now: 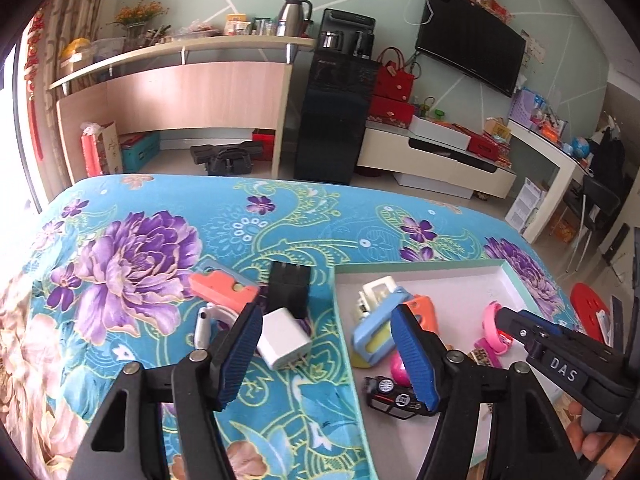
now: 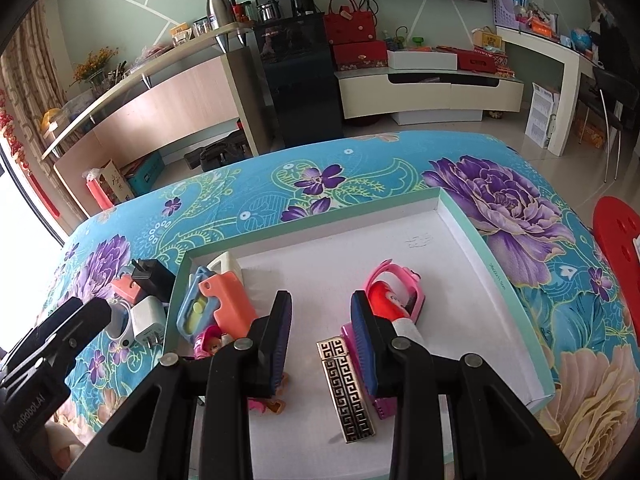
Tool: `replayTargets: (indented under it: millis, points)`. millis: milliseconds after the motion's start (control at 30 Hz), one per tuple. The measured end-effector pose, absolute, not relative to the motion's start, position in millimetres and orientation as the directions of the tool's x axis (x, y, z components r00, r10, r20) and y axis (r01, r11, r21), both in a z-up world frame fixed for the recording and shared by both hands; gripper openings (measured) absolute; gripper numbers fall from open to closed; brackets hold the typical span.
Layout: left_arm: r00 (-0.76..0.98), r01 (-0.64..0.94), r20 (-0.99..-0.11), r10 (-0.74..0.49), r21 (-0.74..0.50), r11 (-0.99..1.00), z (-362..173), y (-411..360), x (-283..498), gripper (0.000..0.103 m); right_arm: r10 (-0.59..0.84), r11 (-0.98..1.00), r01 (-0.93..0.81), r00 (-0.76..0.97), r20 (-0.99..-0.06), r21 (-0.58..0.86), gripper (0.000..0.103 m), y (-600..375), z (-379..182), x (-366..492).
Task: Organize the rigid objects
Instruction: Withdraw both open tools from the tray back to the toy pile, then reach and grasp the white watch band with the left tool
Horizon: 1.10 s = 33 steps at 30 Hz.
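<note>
- The sorting step is judged to be well under way: several small rigid objects already lie in the shallow white tray (image 2: 460, 216), while a few are left on the flowered worktop cloth (image 1: 120, 216) beside the tray's left wall.
- The left tool (image 1: 326, 354) is seen released, its blue pads wide apart with nothing pressed between them; it straddles the tray's left wall.
- The right tool (image 2: 322, 340) is seen with a gap between its pads, and nothing is gripped; a patterned gold-and-black bar (image 2: 348, 390) lies on the tray floor between them, at 6 o'clock of the tray.
- Still outside, at 9 o'clock from the tray, a white plug adapter (image 1: 282, 338), a black plug adapter (image 1: 289, 288), an orange block (image 1: 222, 288) and a white watch-like piece (image 1: 208, 322) are clustered, touching or nearly so.
- The next move is judged to call for the left tool to be swung to 10 o'clock and closed on the white plug adapter, which lies nearest, prongs toward the camera.
- The adapters look boxy and hard; a flat-sided grip is expected to hold.
- Inside the tray, a blue-and-yellow case (image 2: 192, 312) and an orange case (image 2: 226, 300) are stacked at 9 o'clock, and a pink watch (image 2: 396, 290) sits near the centre.
</note>
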<state>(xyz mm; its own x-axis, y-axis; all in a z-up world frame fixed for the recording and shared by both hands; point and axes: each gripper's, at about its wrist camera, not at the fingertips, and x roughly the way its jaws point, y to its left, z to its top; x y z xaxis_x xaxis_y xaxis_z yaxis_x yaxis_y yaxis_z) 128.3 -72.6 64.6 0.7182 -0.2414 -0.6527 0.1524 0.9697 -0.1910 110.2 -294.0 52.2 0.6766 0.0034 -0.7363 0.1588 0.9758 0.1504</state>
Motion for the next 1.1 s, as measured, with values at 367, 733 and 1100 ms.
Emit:
replayTargets:
  millis: [367, 733, 1100]
  points:
    - [0.714, -0.066, -0.693, -0.097, -0.204, 0.977, 49.2, -7.4, 136.5, 0.088, 0.118, 0.99, -0.024, 0.663, -0.739, 0.137, 0.031, -222.1, 48.8, 122.9]
    - [0.704, -0.225, -0.71, 0.019, -0.197, 0.954, 41.7, 44.2, 135.6, 0.103, 0.159, 0.987, -0.093, 0.635, -0.756, 0.129, 0.04, -177.3, 36.0, 131.5]
    - [0.683, -0.295, -0.727, 0.064, -0.194, 0.936, 35.4, 70.6, 133.3, 0.103, 0.159, 0.987, -0.092, 0.635, -0.756, 0.131, 0.069, -161.8, 31.3, 139.1]
